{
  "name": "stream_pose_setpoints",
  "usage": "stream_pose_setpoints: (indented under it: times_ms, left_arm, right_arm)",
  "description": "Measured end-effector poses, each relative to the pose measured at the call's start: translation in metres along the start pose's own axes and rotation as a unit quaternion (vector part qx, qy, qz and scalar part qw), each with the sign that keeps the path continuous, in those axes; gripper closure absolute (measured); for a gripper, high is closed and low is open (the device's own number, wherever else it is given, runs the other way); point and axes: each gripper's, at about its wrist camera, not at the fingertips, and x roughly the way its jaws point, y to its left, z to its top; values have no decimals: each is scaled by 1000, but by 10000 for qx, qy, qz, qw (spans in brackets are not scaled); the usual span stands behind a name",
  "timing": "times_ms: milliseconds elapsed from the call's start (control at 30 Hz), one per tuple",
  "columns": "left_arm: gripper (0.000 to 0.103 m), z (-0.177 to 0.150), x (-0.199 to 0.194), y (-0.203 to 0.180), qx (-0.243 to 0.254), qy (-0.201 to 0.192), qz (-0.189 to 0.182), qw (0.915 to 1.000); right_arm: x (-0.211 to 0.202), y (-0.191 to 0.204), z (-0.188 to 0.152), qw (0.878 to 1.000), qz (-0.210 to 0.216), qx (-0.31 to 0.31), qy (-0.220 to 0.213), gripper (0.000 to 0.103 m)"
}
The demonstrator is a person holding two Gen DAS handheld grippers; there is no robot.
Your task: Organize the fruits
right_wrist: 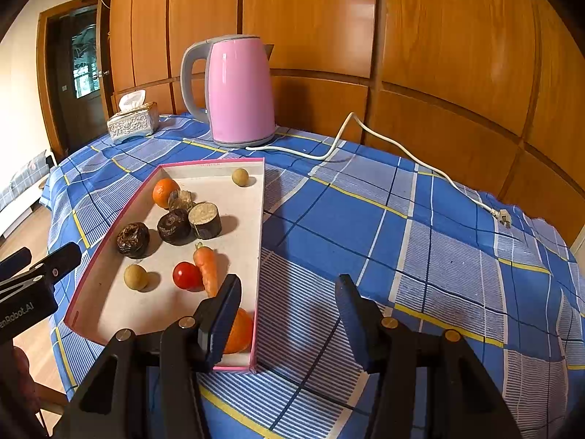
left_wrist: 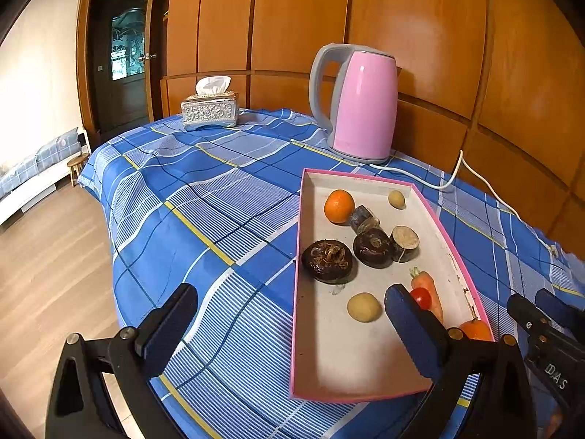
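Two grippers hang spread and empty over the pink tray point(right_wrist: 109, 226) of fruit: the right gripper point(right_wrist: 289, 314) straddles its near corner wall, nearest the orange point(right_wrist: 239, 333) (half hidden behind its left finger); the left gripper point(left_wrist: 289, 325) straddles the tray's left wall.

The tablecloth point(right_wrist: 365, 226) is blue plaid, crossed by white stripes and thin yellow lines — under a pink-rimmed tray point(right_wrist: 260, 219) with a pale grey floor. Behind stand a pink kettle point(right_wrist: 241, 91) with grey handle and a silver embossed tissue box point(right_wrist: 131, 122) — before orange-brown wood panels point(right_wrist: 438, 55).
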Motion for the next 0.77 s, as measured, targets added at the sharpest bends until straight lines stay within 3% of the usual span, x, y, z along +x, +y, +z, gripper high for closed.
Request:
stream_pose_setpoints:
  times_ms: [767]
  left_arm:
    - [0, 0, -3, -3, 117, -90, -68, 9999]
  right_arm:
    - [1, -2, -1, 10000, -5, 44, 5, 49]
